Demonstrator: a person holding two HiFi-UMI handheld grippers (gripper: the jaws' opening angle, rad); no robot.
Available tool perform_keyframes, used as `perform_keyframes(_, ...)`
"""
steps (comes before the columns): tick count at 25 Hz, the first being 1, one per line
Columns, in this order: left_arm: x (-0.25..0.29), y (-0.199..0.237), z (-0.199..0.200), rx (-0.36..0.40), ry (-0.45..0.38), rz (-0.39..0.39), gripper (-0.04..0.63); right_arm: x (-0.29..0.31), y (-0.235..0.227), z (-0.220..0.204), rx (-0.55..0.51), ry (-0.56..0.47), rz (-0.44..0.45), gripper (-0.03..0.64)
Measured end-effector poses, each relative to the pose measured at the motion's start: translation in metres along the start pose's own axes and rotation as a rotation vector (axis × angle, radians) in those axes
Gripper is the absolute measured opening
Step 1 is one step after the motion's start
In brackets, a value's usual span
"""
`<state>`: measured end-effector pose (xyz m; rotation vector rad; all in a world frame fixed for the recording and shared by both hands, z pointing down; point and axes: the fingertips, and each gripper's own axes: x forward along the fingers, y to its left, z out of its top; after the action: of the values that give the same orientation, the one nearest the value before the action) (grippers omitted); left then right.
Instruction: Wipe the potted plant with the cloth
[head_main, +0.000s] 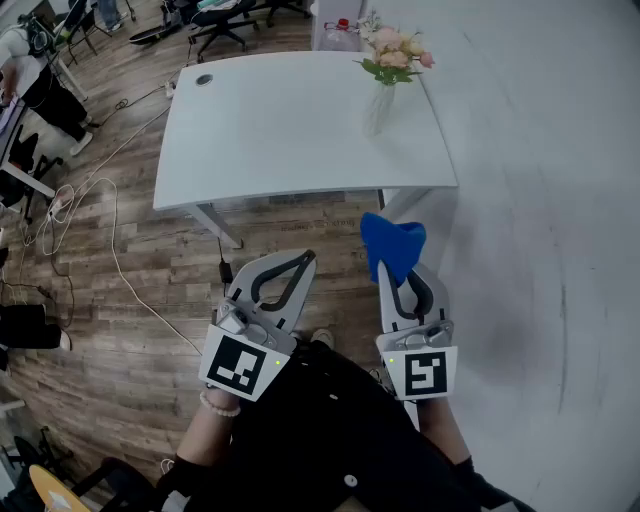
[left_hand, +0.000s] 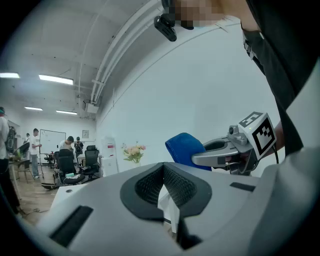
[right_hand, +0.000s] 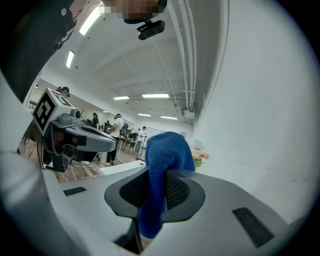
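At the near side of the wooden floor (head_main: 130, 300), short of the white bench (head_main: 270, 130), I have both grippers held out in front of me. The left gripper (head_main: 300, 262) sits at about 9 o'clock from its partner, clenched with nothing in it; its own view shows the pads pressed together with only background behind them. Just beside it, the right gripper (head_main: 402, 285) is grasping the blue cloth (head_main: 392, 243), which is pinched between the pads and flops up and over the tips in a folded bunch.

The potted plant (head_main: 392, 55), a bunch of pink flowers in a clear vase, stands upright on the bench near its far right corner, at roughly 12 o'clock from the cloth and well apart from it. Nothing touches it.

As I judge it, the pick-up part is done: the cloth is secured. The wiping itself has not begun. What remains is to carry the cloth across the bench to the plant, perhaps steady the vase with the free gripper, and rub over the leaves and vase.
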<state>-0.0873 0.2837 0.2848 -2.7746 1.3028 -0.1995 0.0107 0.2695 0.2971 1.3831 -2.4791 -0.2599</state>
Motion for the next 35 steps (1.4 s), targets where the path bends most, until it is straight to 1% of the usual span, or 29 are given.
perform_keyframes(4,0.003,-0.002,0.0,0.007,-0.005,-0.001,0.012,0.001,-0.002,0.001,0.01,-0.019,-0.002,0.084)
perform_keyframes(10,0.009,-0.005,0.0,0.007,0.0,0.0,0.012,0.002,-0.008,-0.002,0.015,-0.022,0.002,0.084)
perform_keyframes(14,0.01,-0.01,0.002,-0.009,-0.001,-0.002,0.012,-0.003,-0.009,-0.005,0.013,-0.012,0.01,0.084)
perform_keyframes(18,0.012,-0.018,0.008,0.0,-0.001,-0.004,0.012,-0.01,-0.017,-0.004,0.042,-0.029,0.002,0.084)
perform_keyframes(20,0.016,-0.022,0.008,-0.008,0.004,0.003,0.012,-0.014,-0.023,-0.006,0.052,-0.036,0.001,0.084)
perform_keyframes(25,0.022,-0.03,0.008,-0.023,0.002,0.02,0.012,-0.024,-0.034,-0.014,0.045,-0.043,-0.004,0.084)
perform_keyframes(29,0.025,-0.044,0.013,-0.011,-0.026,0.027,0.012,-0.035,-0.042,-0.017,0.037,-0.065,-0.01,0.084)
perform_keyframes(35,0.034,-0.061,0.012,-0.016,-0.044,0.016,0.012,-0.046,-0.049,-0.03,0.014,-0.045,-0.013,0.084)
